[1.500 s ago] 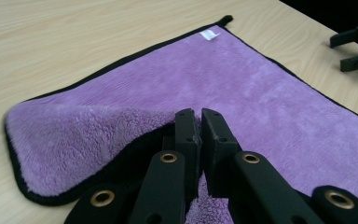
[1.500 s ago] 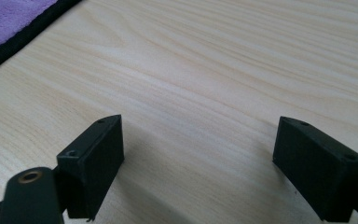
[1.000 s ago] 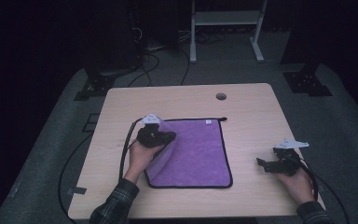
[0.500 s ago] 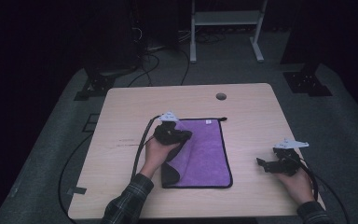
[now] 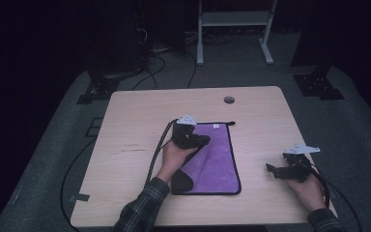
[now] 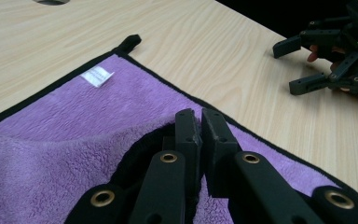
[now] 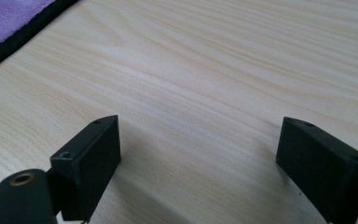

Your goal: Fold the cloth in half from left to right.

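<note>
Folding the purple cloth in half on the bench

The left gripper [image 5: 200, 140], its fingers clenched on the cloth's [image 5: 220, 159] left edge, holds that edge lifted over the cloth's middle, so the fold looks roughly half made; what remains is to bring the edge across to the cloth's right border and let go. The right gripper [image 5: 276, 170] rests on bare bench [image 5: 135, 121] right of the cloth, fingers [image 7: 91, 161] released.

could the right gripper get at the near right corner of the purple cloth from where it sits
Probably yes. The right gripper rests open on bare table, and nothing lies between it and the purple cloth. The left gripper is shut on a folded-over edge farther left, away from that corner.
</note>
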A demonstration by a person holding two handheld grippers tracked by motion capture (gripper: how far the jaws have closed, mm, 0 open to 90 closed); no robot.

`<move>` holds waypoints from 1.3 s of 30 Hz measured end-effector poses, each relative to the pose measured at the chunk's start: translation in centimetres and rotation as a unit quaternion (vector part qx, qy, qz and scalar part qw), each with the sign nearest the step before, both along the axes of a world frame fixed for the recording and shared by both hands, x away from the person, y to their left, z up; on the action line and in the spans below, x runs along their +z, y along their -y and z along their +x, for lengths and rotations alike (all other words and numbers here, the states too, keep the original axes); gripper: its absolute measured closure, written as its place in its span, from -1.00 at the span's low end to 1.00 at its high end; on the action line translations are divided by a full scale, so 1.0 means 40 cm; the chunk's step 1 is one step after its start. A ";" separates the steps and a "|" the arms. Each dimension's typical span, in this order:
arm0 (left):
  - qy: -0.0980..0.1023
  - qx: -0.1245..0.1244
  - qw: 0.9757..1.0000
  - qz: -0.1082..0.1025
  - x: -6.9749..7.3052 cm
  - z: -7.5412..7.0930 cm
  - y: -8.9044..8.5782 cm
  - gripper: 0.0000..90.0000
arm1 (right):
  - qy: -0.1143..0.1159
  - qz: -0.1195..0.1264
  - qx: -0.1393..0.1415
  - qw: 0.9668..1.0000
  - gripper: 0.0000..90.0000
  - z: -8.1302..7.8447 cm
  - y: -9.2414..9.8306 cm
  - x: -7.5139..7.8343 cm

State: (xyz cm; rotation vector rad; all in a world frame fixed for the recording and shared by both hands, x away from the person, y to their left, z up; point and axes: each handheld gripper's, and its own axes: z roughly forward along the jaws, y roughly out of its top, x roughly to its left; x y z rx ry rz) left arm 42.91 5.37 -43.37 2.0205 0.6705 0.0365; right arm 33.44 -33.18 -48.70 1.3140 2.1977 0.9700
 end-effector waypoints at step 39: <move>-0.001 -0.022 0.999 0.032 -0.010 0.014 0.100 0.02 | 0.000 0.000 0.000 1.000 -0.73 0.000 0.000 0.000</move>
